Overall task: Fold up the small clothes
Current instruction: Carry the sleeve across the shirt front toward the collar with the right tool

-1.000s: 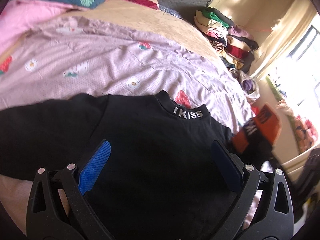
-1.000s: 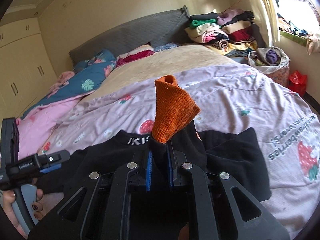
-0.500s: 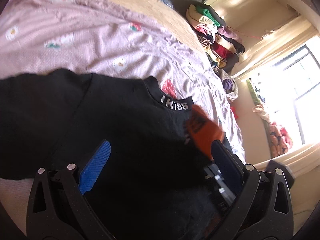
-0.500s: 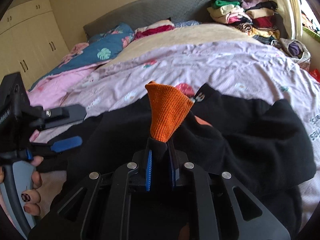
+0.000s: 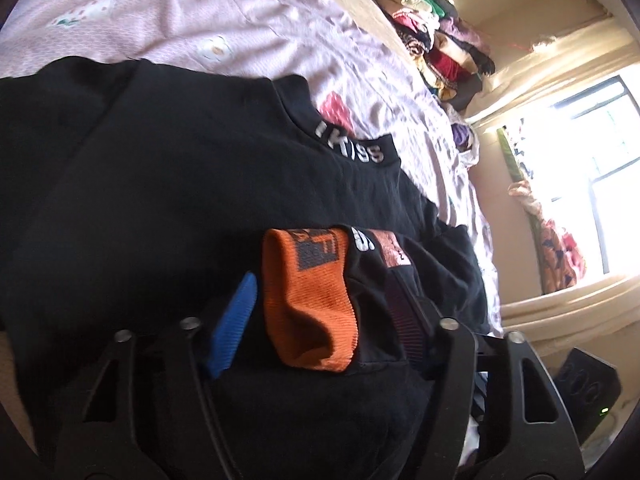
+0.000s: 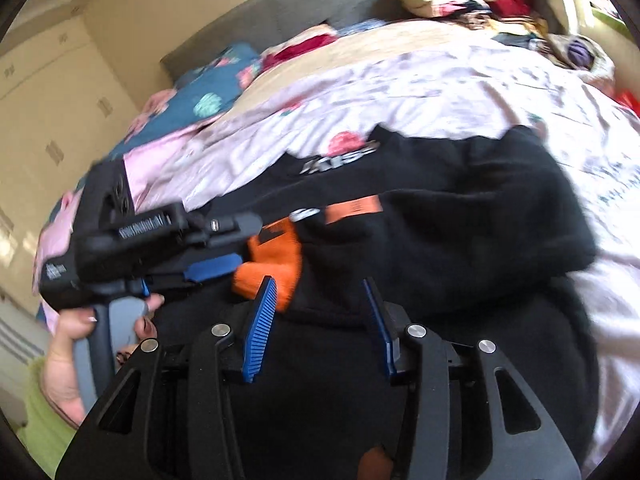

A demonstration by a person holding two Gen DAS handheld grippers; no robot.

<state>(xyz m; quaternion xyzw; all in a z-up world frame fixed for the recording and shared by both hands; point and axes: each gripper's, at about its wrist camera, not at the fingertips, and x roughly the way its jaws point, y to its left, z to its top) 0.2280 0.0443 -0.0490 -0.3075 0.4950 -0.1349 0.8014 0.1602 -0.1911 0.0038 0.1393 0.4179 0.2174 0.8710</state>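
A black shirt (image 5: 160,184) with a white-lettered collar (image 5: 348,148) lies flat on the pink bedspread (image 5: 200,12). Its sleeve is folded across the body and ends in an orange cuff (image 5: 308,296). That cuff lies between the fingers of my left gripper (image 5: 320,284), whose jaws are closing; the blue pad (image 5: 232,320) stands just short of it. In the right wrist view the left gripper (image 6: 248,240) reaches in from the left around the cuff (image 6: 276,256). My right gripper (image 6: 318,282) is opening, its pads apart over black cloth (image 6: 460,232) and gripping nothing.
A person's hand (image 6: 68,360) holds the left gripper's handle. A stack of folded clothes (image 5: 432,40) sits at the bed's far corner near a bright window (image 5: 592,160). Pillows (image 6: 208,92) and a grey headboard (image 6: 280,12) lie beyond. Cupboards (image 6: 40,100) line the left wall.
The right gripper carried the upright orange cuff down across the shirt, then opened and let it go. The left gripper sank toward the shirt and its jaws narrowed around the cuff.
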